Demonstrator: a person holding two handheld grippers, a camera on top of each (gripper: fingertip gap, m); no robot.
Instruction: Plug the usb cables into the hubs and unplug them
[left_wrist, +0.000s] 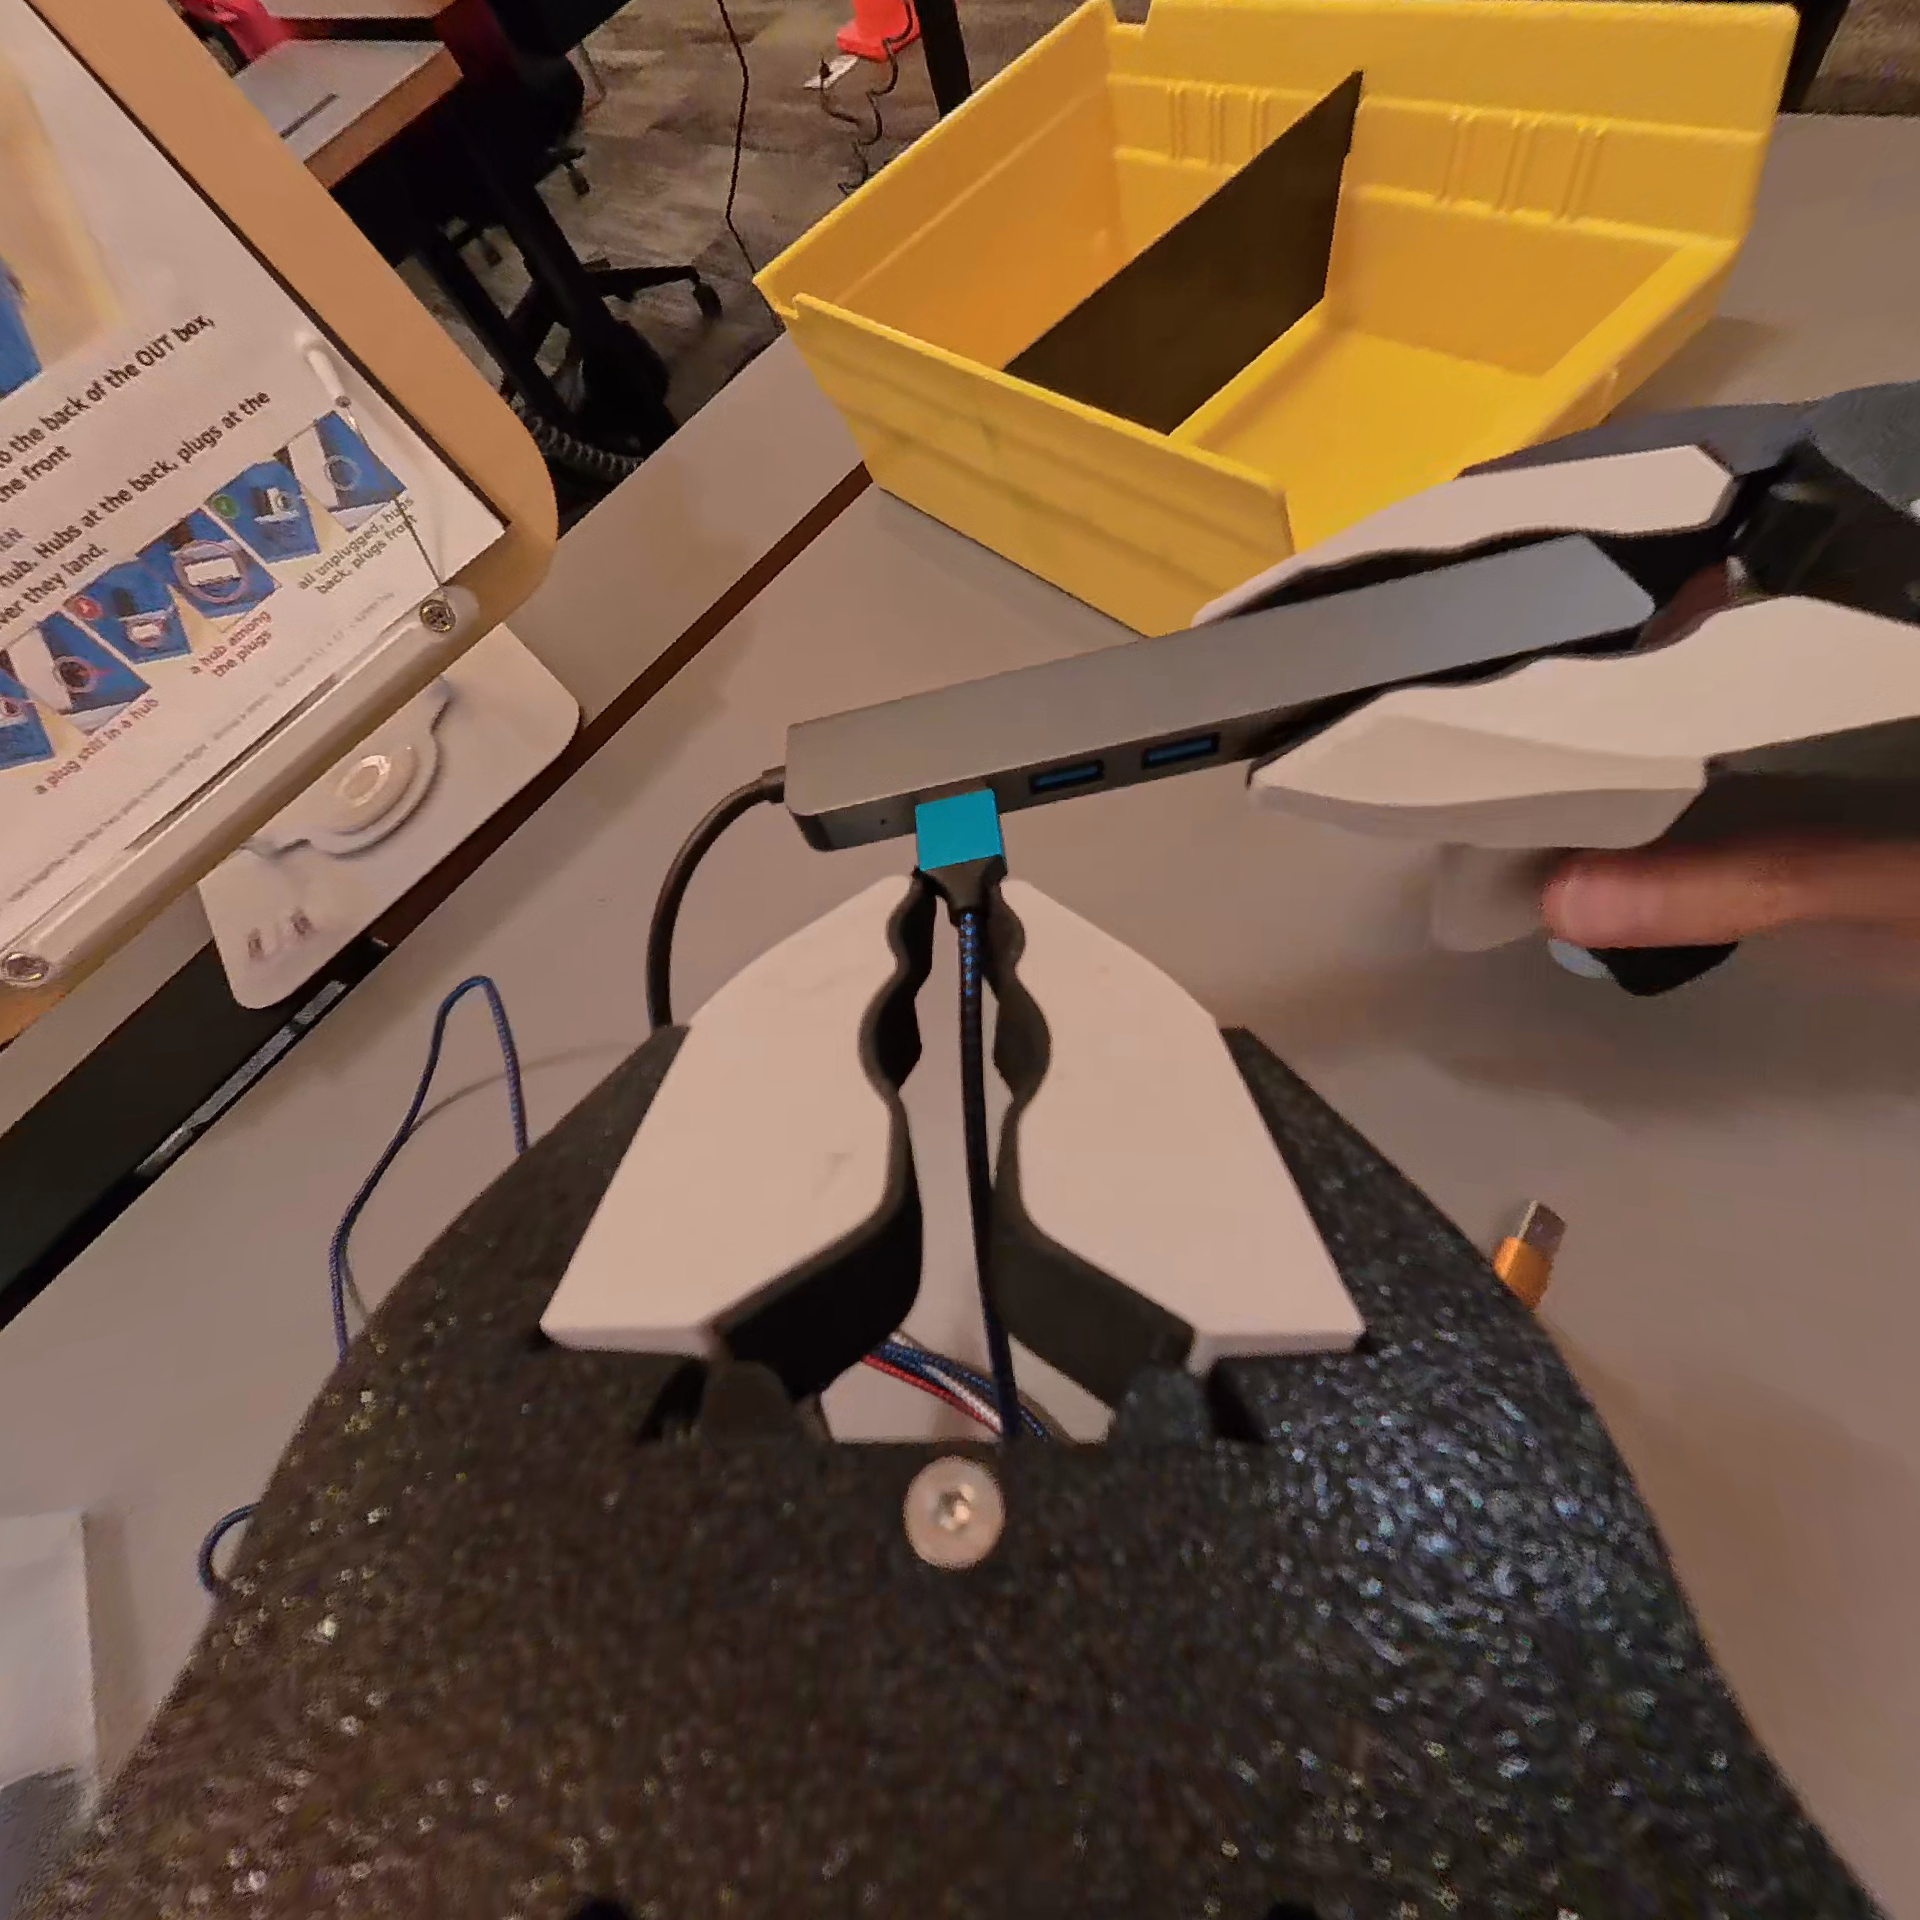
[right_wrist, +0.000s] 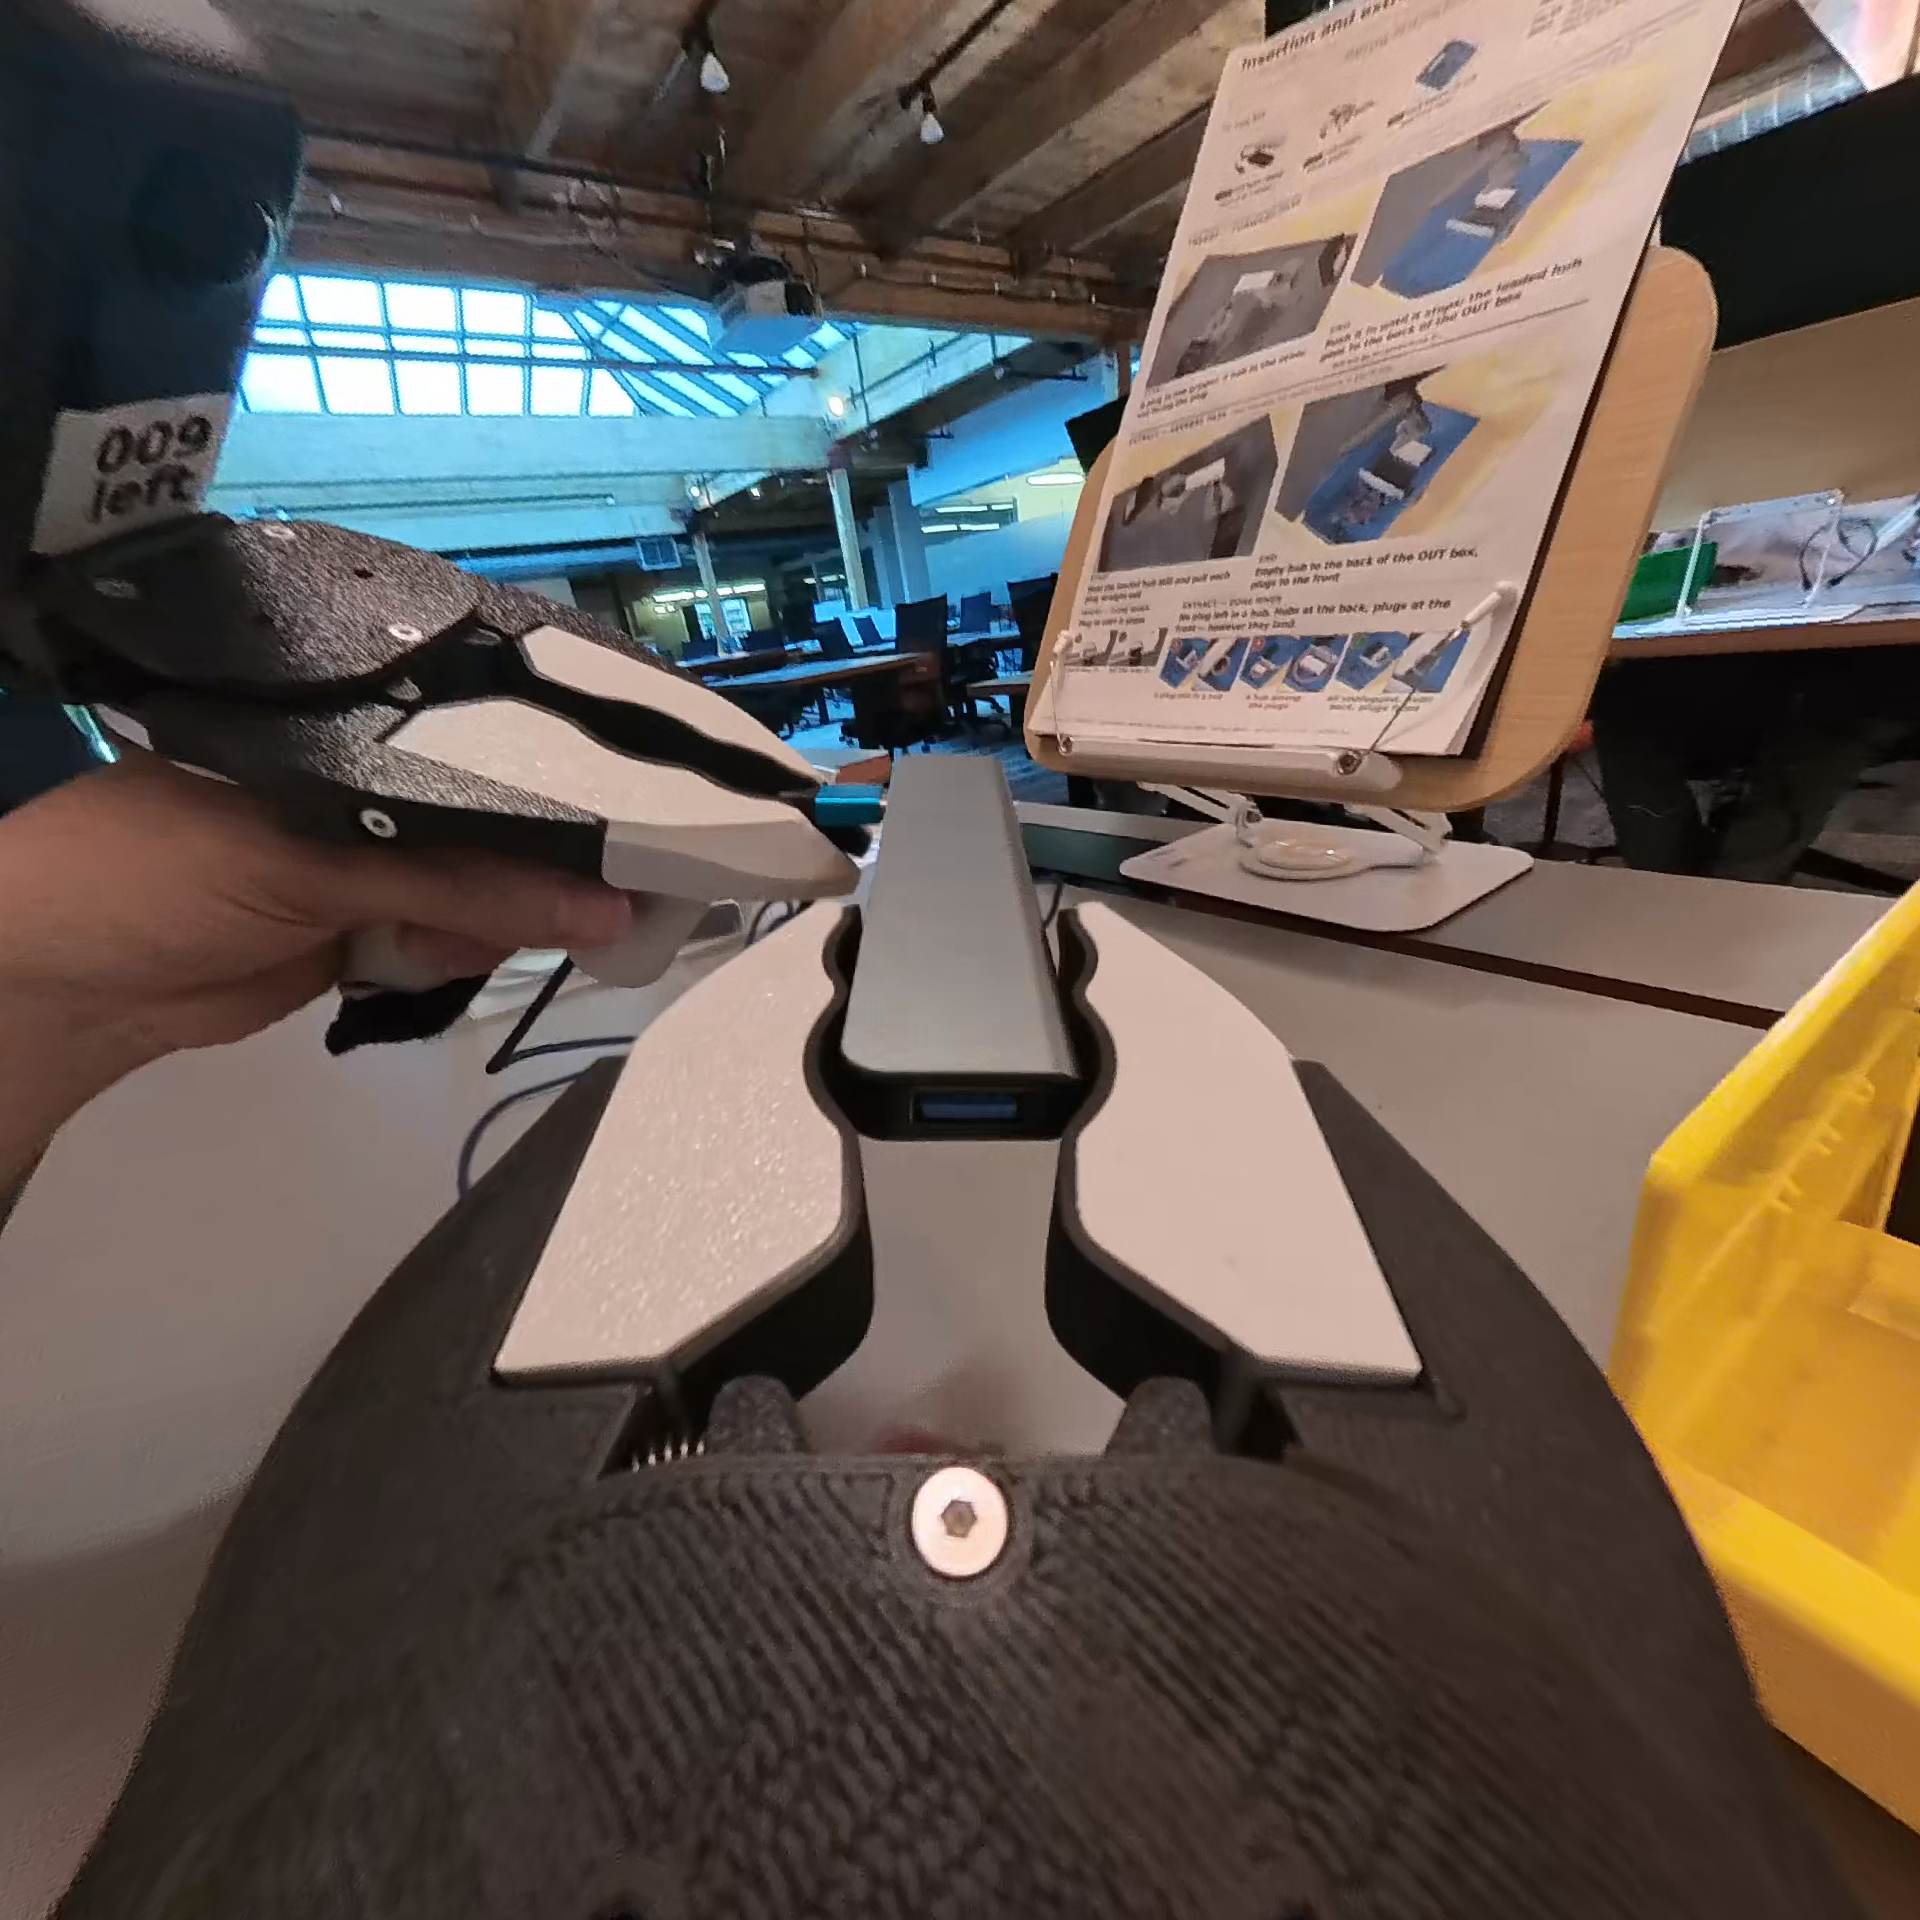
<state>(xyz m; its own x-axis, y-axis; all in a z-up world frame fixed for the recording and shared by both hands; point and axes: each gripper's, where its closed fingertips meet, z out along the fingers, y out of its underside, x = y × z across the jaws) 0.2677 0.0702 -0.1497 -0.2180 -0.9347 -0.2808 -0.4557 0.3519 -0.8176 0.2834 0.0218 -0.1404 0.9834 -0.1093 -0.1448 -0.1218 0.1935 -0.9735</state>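
Grey hub (left_wrist: 1195, 665) clamped in right claw (right_wrist: 956, 935), left claw (left_wrist: 958, 883) pinching one teal plug (left_wrist: 957, 828), two free ports

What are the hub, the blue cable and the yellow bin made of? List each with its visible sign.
Hub: likely brushed aluminium; matte grey with a fine grain in the right wrist view.
Blue cable: braided fabric sheath, woven blue-black pattern; the teal plug shell looks like anodised metal, though it could be plastic.
Yellow bin: moulded plastic; glossy, ribbed walls.
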